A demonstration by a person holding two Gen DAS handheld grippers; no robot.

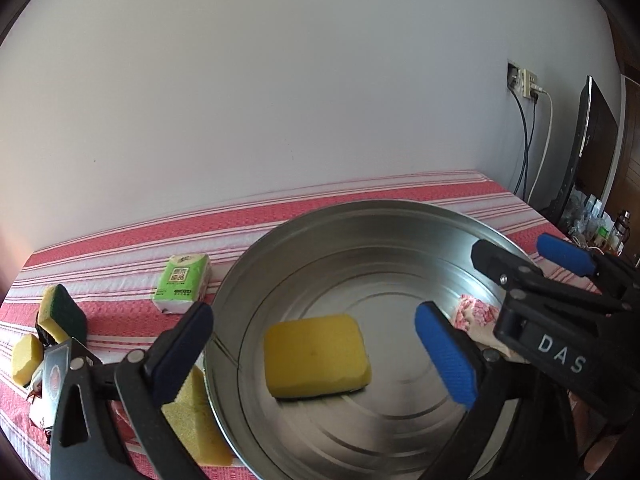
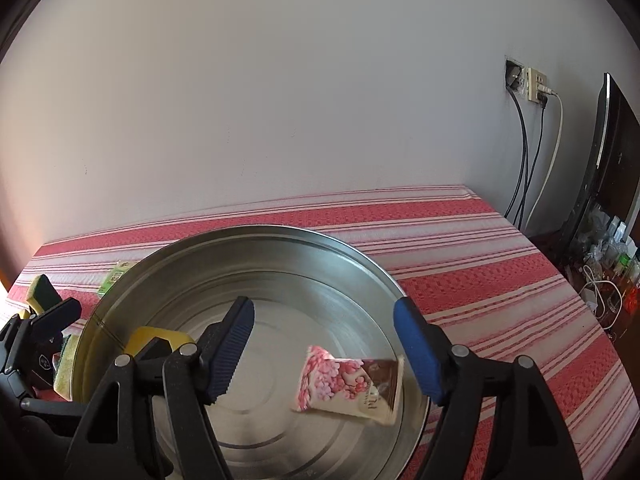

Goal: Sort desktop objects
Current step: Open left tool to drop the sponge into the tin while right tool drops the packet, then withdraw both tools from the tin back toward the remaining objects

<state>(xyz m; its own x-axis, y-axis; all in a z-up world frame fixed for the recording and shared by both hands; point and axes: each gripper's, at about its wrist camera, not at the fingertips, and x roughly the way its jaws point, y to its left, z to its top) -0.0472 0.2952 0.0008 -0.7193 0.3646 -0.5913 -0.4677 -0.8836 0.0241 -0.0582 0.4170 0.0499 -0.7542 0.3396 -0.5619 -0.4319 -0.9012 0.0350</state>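
Both grippers are hanging wide open and empty over a large metal basin sitting on a red-and-white striped cloth.

The left gripper is bracketing a yellow sponge that is lying flat on the basin floor, though its fingers are gripping nothing; one finger is standing outside the rim, the other inside. The sponge is looking light, soft and compressible, so a squeeze across its short sides should be holding it without slipping.

The right gripper is hovering over a pink floral packet, also in the basin, near the right wall. The packet is appearing thin, light and crinkly, with a slick printed wrapper; pinching it across its flat middle is likely the safest hold, since the edges may be folding away. Its print is too small and tilted to be read.

Seen from the left wrist, white letters "DAS" are showing on the right gripper's black body.

Outside the basin, on the cloth to the left, a green tissue pack is lying with a square code panel on its face; its characters are illegible. Farther left, a green-backed sponge is propped among other yellow sponge pieces, and another yellow sponge is resting against the basin's outer wall.
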